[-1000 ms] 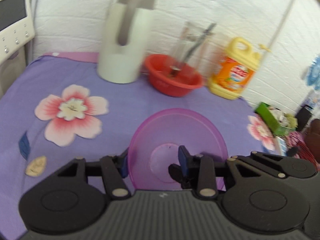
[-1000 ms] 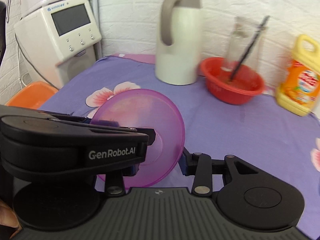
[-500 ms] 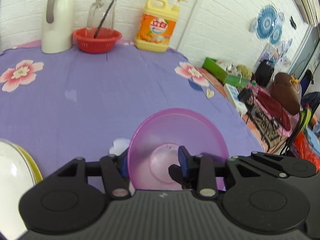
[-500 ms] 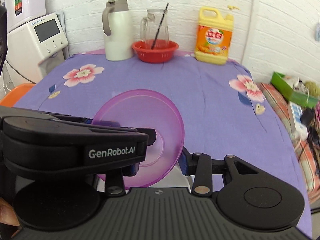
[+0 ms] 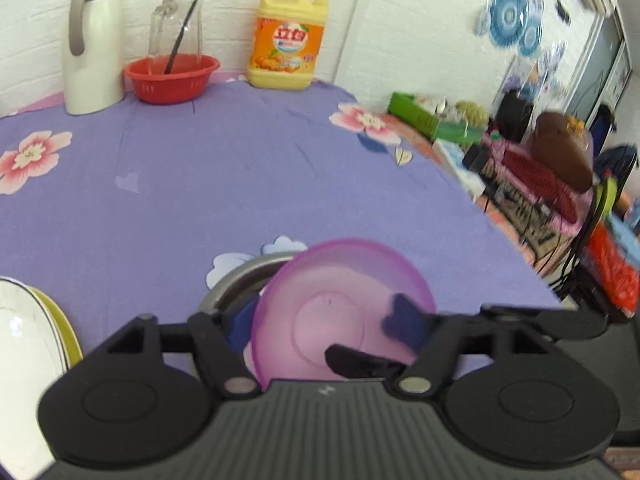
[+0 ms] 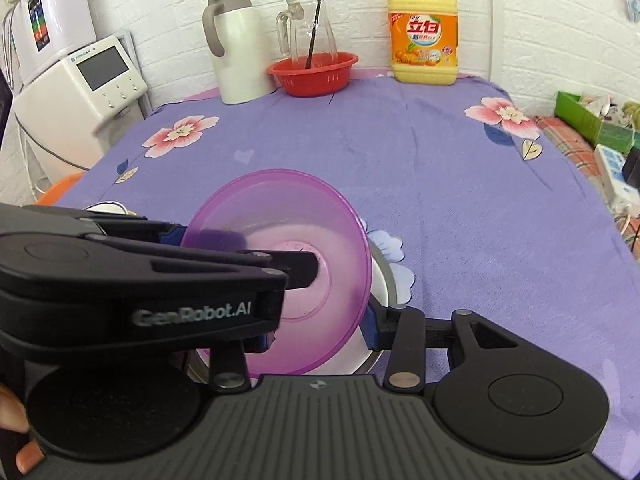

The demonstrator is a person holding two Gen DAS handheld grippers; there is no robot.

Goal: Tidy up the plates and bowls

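A translucent purple bowl [image 5: 340,280] [image 6: 276,208] hangs tilted over a steel bowl [image 5: 236,280] [image 6: 389,278] near the table's front. My left gripper [image 5: 320,322] [image 6: 240,252] straddles the bowl's wall with its jaws opening, and both pads stand clear of it. My right gripper [image 6: 316,330] has the bowl's lower part between its pads. Its jaws are opening, but the right pad still touches the rim. Its left pad is hidden behind the left gripper. One black finger [image 5: 356,360] of the right gripper shows inside the bowl. A white plate [image 5: 24,340] lies on a yellow one at the left.
On the purple flowered cloth [image 6: 440,184], along the back wall, stand a white jug [image 6: 236,52], a red basket [image 6: 312,74] with a glass pitcher, and a yellow detergent bottle [image 6: 424,36]. A white appliance [image 6: 80,92] stands at the left. Clutter lies beyond the table's right edge.
Both grippers have drawn back from the far end of the table with the purple bowl, which now hangs over the steel bowl. The left jaws have spread wide off the bowl.
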